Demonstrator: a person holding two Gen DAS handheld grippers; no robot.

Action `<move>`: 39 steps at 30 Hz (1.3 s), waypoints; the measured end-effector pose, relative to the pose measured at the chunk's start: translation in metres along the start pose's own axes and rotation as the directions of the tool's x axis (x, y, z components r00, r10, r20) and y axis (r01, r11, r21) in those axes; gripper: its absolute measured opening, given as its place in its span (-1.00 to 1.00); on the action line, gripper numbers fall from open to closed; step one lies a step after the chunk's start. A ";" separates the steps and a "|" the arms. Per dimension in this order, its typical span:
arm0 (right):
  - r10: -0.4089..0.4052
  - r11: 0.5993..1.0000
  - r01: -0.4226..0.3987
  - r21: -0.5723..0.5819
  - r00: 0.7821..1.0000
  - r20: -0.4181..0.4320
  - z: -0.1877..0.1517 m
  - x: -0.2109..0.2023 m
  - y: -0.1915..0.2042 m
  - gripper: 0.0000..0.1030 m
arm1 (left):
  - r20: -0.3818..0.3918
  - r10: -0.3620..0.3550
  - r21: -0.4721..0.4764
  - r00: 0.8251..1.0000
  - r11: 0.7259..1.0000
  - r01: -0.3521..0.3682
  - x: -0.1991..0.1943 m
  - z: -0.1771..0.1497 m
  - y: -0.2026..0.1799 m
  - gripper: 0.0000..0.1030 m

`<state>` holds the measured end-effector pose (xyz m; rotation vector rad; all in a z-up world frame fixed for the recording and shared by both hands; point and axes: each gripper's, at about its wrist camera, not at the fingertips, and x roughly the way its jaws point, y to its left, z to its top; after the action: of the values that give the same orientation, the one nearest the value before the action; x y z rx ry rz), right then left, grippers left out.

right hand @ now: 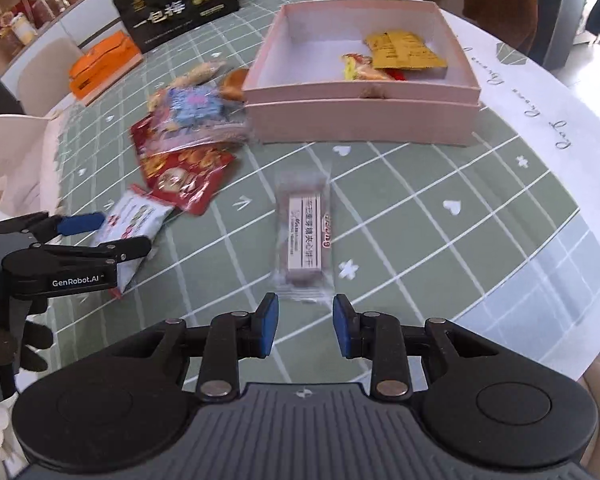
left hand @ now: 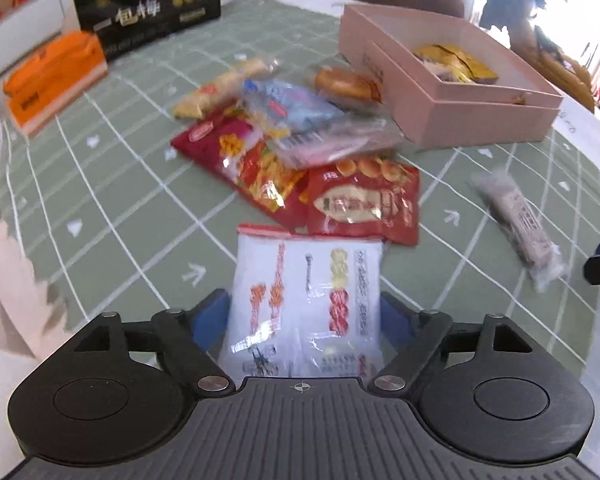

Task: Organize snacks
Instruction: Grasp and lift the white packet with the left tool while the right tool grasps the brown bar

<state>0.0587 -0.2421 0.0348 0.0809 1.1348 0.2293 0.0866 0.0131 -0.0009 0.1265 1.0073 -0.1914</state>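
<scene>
While my left gripper tilts down over the green checked tablecloth, its jaws stand spread wide on either side of a white packet. The blue pads flank the packet's edges; I cannot tell whether they touch it. From the right wrist view the same packet lies flat on the cloth under the left gripper.

My right gripper hangs above a wafer bar in a clear wrapper, jaws partly apart and holding nothing. The bar lies just ahead of the fingertips, lengthwise, apart from the other snacks.

Beyond the white packet sits a loose pile: two red bags, a blue packet and a long yellow one overlapping each other. The pink box stands past the pile, open, with a yellow packet and a smaller colourful one inside near its right wall. An orange box and a black carton rest at the table's far edge.
</scene>
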 end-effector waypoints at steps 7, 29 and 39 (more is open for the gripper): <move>-0.032 0.998 0.034 -0.049 0.999 0.043 0.000 0.006 -0.001 0.07 | -0.002 -0.017 -0.068 1.000 0.998 0.016 -0.007 -0.008 -0.004 0.61; -0.128 0.988 0.133 -0.083 0.990 0.059 0.024 0.064 0.031 0.35 | 0.042 -0.085 -0.120 0.996 0.989 0.089 -0.032 -0.047 -0.031 0.61; -0.105 0.989 0.106 -0.102 0.994 0.020 0.002 0.042 0.014 -0.20 | 0.040 -0.072 -0.116 0.997 0.990 0.076 -0.031 -0.046 -0.034 0.60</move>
<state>0.0752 -0.2192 0.0004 -0.0687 1.1075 0.1922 0.0247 -0.0078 0.0006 -0.0220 0.9864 -0.2009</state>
